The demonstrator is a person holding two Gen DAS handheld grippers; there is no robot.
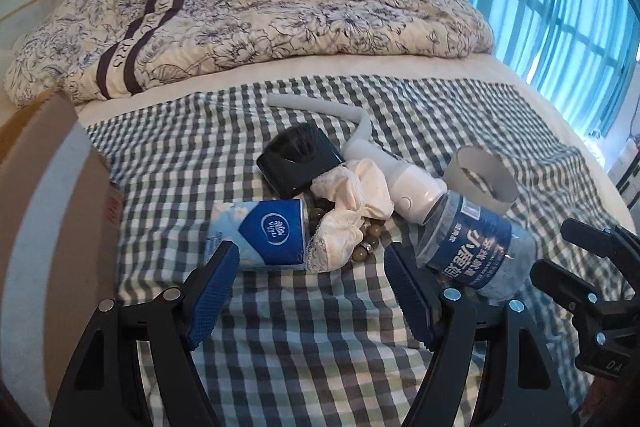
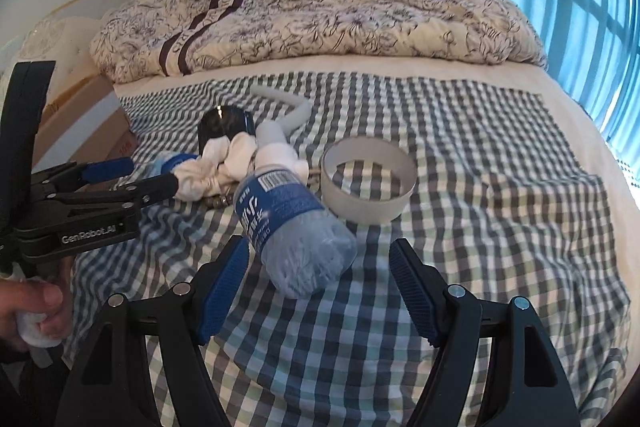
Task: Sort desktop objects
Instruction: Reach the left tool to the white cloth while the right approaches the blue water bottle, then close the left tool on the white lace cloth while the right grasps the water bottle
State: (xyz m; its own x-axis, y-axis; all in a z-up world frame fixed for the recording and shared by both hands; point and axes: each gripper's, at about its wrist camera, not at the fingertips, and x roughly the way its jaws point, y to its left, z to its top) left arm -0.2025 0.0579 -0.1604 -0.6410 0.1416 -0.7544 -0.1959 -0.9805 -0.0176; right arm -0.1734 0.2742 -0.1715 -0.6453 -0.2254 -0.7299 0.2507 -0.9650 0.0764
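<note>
A checked cloth (image 1: 320, 339) covers a bed under a flowery quilt (image 1: 256, 23).

Left wrist view: the left gripper (image 1: 308, 267) is wide open, holding nothing. At 11 o'clock lies a tissue pack (image 1: 264, 237) marked "Vinda"; only this view shows that. At 2 o'clock lies a water bottle (image 1: 476, 251).

Right wrist view: the right gripper (image 2: 320, 263) gapes wide, with the bottle (image 2: 288, 227) lying between its fingers. At 1 o'clock sits a white ring (image 2: 368, 183), with nothing inside. "GenRobot.AI" shows on the left gripper (image 2: 136, 173).

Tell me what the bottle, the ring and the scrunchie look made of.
Bottle: clear thin plastic, ribbed and see-through, with a glossy blue printed label. Ring: probably white cardboard or stiff paper, matte thin wall. Scrunchie: soft cream fabric, gathered in folds.
</note>
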